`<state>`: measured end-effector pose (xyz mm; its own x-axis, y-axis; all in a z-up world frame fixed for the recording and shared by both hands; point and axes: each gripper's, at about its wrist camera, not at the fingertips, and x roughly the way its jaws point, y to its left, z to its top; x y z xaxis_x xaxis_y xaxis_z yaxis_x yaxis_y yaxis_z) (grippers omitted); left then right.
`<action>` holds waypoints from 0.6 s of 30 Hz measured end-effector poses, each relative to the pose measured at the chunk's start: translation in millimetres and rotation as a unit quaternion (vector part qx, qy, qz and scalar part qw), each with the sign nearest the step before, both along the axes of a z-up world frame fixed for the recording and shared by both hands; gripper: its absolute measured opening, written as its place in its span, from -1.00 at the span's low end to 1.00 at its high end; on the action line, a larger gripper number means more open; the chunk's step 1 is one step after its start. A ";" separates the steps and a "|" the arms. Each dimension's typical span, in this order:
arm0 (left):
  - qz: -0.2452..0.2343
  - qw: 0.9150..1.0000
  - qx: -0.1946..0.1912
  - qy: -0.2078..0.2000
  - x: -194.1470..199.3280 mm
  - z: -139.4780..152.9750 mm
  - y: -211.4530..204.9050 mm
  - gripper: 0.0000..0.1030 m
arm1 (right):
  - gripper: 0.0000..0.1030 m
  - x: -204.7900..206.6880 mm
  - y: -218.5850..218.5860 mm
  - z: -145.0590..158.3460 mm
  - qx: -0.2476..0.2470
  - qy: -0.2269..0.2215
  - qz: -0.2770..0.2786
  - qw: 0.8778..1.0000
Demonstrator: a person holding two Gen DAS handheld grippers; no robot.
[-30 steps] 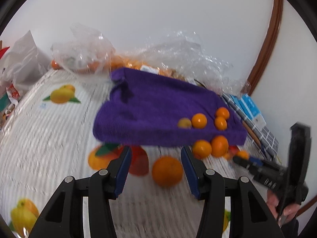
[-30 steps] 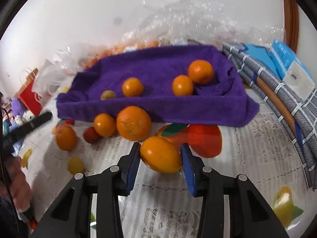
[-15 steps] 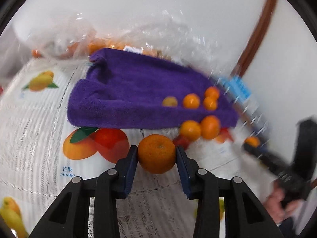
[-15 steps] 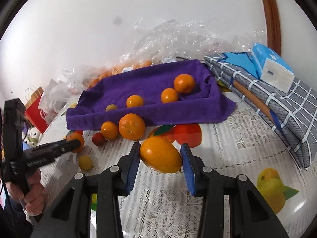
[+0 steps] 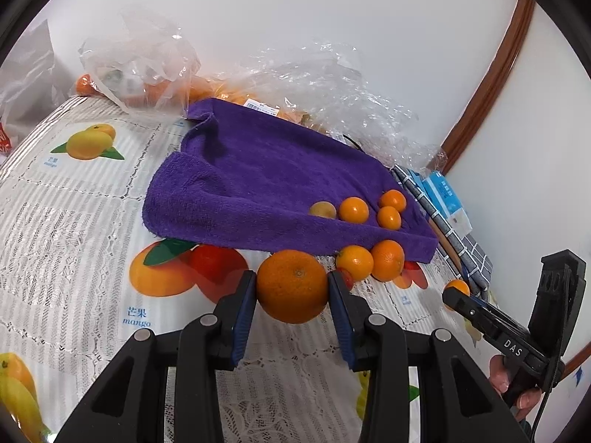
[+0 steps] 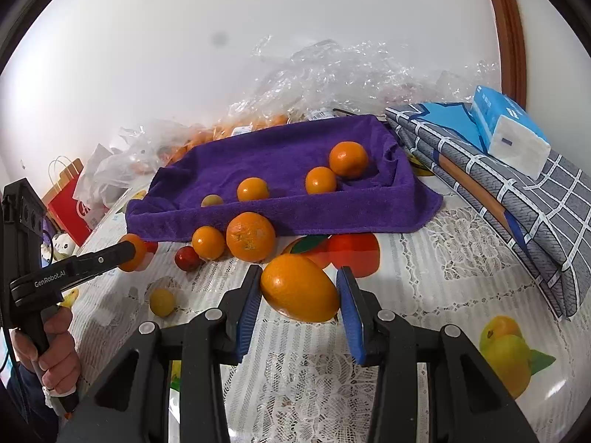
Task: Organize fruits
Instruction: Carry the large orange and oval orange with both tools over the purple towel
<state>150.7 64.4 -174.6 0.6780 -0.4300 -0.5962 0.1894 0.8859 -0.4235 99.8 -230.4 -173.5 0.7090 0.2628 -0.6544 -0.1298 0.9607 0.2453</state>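
Surface: white lace-patterned tablecloth [image 5: 74, 229] printed with fruit pictures, against a plain white wall.
Left gripper [image 5: 291, 288]: its blue pads press on both sides of a round orange [image 5: 291, 286]; the fruit fills the narrow gap and sits at the fingertips, just above the cloth.
Right gripper [image 6: 300, 289]: its blue pads clamp an oval orange [image 6: 300, 288], which lies tilted between the fingertips with its long axis slanting down to the right.
Purple towel [image 5: 258, 177]: spread beyond both pairs of fingers, its front edge folded up into a low lip.
Fruit on the towel: three small oranges [image 6: 253, 189] and one small yellowish fruit [image 6: 212, 200], all ahead of the right fingers and behind the towel's lip.
Fruit before the towel: a larger orange [image 6: 251, 236] and a smaller one [image 6: 208, 242] touch each other just ahead of the right gripper's left finger; a small red fruit [image 6: 187, 258] lies beside them, and a small yellow fruit [image 6: 161, 302] sits further left of that finger.
Plastic bags [image 5: 325, 85]: crumpled clear film behind the towel, with more oranges inside.
Right of the right fingers: a folded grey checked cloth [image 6: 535, 199] with a blue tissue pack [image 6: 506, 129] on top.
Person's hand [image 6: 55, 347]: wraps the left gripper's handle, seen at the left edge of the right wrist view.
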 end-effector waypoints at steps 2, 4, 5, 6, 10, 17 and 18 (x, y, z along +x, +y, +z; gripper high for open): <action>-0.003 1.000 0.002 0.001 -0.2 -0.1 -0.4 -0.28 | -0.21 0.7 -1.1 -0.6 0.002 0.001 -0.002 1.000; -0.007 1.000 0.002 0.000 -0.5 0.2 -0.9 -0.28 | -0.21 1.1 -2.0 -1.1 0.004 0.002 -0.003 1.000; -0.008 1.000 0.002 0.000 -0.3 0.3 -1.2 -0.28 | -0.21 1.5 -2.4 -1.5 0.005 0.004 -0.004 1.000; -0.008 1.000 0.002 0.000 -0.3 0.3 -1.3 -0.28 | -0.21 1.9 -2.7 -1.8 0.005 0.005 -0.005 1.000; -0.009 1.000 0.002 -0.003 -1.2 0.7 -1.7 -0.28 | -0.21 1.5 -4.2 -1.6 0.005 0.004 -0.010 1.000; -0.007 1.000 0.007 -0.019 -5.6 4.6 -2.6 -0.28 | -0.21 0.7 -5.0 -1.1 0.005 0.001 -0.011 1.000; -0.004 1.000 0.009 -0.022 -6.7 5.6 -2.5 -0.28 | -0.21 0.1 -5.1 -0.6 0.005 -0.002 -0.010 1.000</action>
<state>144.0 61.9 -169.0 0.7004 -0.4247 -0.5736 0.2143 0.8917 -0.3986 99.9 -235.5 -174.1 0.7166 0.2553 -0.6491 -0.1109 0.9605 0.2554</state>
